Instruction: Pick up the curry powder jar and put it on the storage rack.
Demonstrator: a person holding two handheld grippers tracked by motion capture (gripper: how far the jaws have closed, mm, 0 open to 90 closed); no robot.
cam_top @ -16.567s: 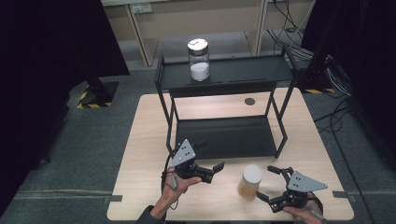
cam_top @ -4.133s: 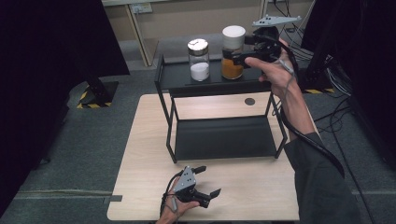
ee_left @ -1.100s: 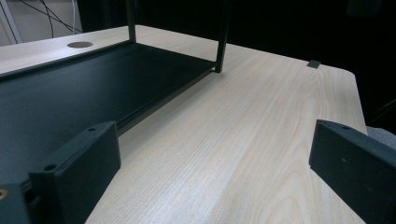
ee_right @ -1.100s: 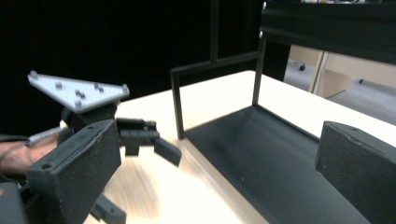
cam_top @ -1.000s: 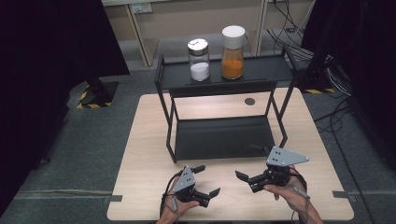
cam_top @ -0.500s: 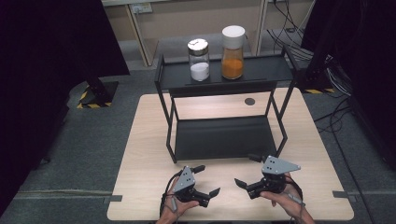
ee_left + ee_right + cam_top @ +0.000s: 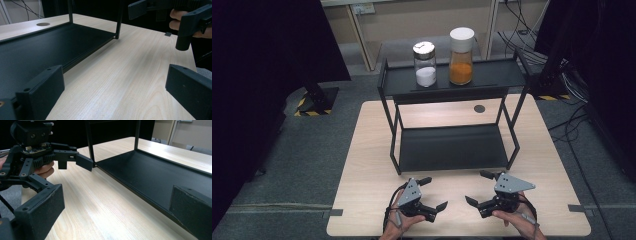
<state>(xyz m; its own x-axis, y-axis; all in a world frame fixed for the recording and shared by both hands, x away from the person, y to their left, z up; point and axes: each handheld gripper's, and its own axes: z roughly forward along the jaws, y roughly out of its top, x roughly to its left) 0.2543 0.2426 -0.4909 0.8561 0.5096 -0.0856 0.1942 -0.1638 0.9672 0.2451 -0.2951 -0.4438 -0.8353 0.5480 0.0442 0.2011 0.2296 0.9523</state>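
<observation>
High view shows the orange jar [image 7: 461, 55] standing upright on the top shelf of the black rack [image 7: 452, 150], its long axis vertical and its white lid pointing straight up, toward the right half of that shelf. Just beside it on its left stands the glass jar [image 7: 425, 64], also upright, partly filled with white powder and capped with a metal lid; the two are close but whether they touch cannot be told. The rack's lower shelf lies bare, and the rack stands on the wooden table [image 7: 367, 150], toward its far half. Well apart from the jars, at the near edge of the table, the left gripper [image 7: 431, 194] is held in a hand with its jaws spread wide and nothing between them, pointing right toward the other tool. Facing it, the right gripper [image 7: 477, 188] is likewise wide open and empty, its jaws pointing left. From the left gripper view, the left gripper [image 7: 113, 87] looks across bare wood beside the rack's bottom shelf.
</observation>
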